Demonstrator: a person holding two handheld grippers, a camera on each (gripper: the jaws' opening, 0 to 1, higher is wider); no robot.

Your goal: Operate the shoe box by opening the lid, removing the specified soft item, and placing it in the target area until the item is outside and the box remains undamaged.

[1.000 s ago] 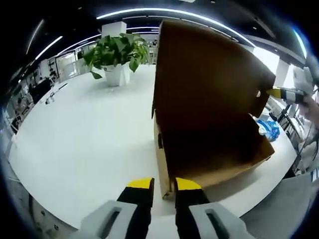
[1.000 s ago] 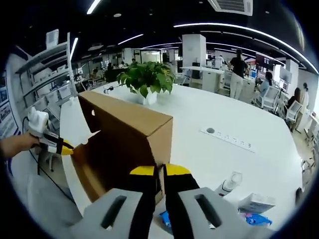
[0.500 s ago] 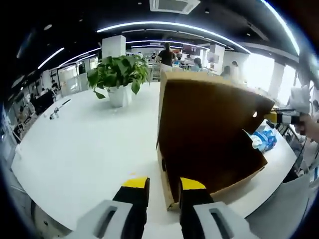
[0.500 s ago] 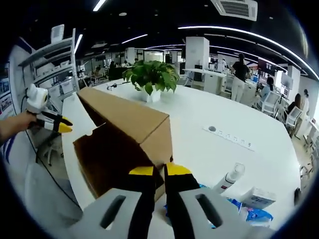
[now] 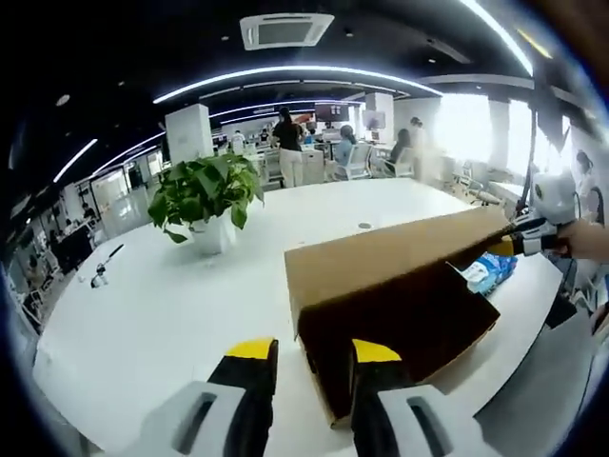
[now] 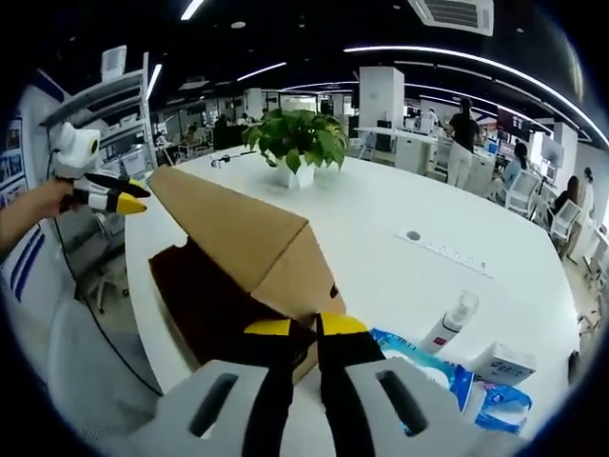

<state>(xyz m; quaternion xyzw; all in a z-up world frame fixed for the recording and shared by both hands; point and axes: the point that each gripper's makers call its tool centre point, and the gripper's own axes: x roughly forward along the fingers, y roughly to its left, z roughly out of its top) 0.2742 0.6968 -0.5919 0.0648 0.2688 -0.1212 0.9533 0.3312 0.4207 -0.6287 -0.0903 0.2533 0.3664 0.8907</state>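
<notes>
Lying on the white tabletop (image 6: 419, 276): cardboard shoe box (image 6: 247, 257) near one edge, potted plant (image 6: 300, 148), spray bottle (image 6: 449, 324), blue packet (image 6: 428, 367), small white box (image 6: 504, 364).

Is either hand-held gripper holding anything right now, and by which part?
The right hand-held gripper pinches the shoe box by its lid's corner edge; the left hand-held gripper holds nothing.

My left gripper (image 5: 303, 354) is grey with black jaws capped in yellow, and my right gripper (image 6: 295, 330) wears the same colours. The shoe box (image 5: 400, 286) is plain brown cardboard, its inside dark brown in shadow. The table (image 5: 143, 314) is white. The potted plant (image 6: 300, 143) has green leaves in a white pot. The soft pack (image 6: 419, 357) is blue, beside a white spray bottle (image 6: 447, 324)
</notes>
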